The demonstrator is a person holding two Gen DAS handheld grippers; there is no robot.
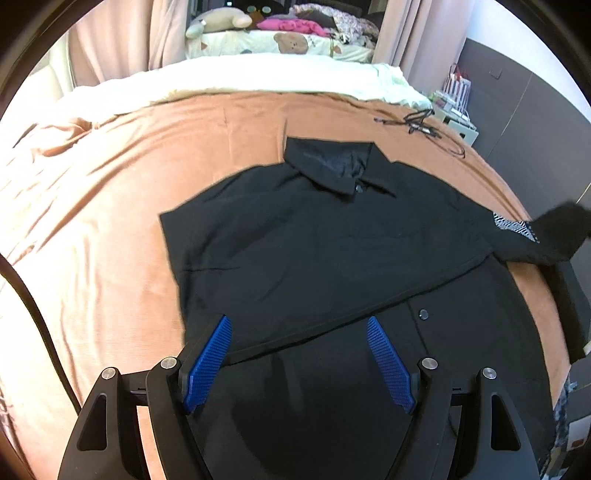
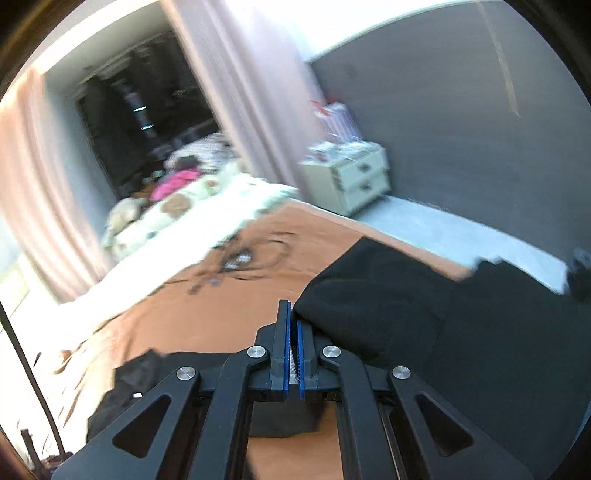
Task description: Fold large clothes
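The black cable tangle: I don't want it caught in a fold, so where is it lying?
In the left wrist view the cable tangle lies on the orange bedspread, far right, beyond the black shirt collar, apart from it.

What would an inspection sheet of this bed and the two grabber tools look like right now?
Surface: bed with an orange blanket, wrinkled at its left side; white bedding beyond it.
Job's things: black shirt spread collar-away, its left side already folded in across the front; the right sleeve is lifted.
Clutter: pile of clothes and a plush toy beyond the white bedding.
Grippers: left gripper open above the shirt's lower part, holding nothing; right gripper shut, apparently pinching the sleeve edge, though the view is blurred.
Cables: tangled black cords on the blanket beyond the collar.
Surroundings: pink curtains, grey wall, white nightstand.
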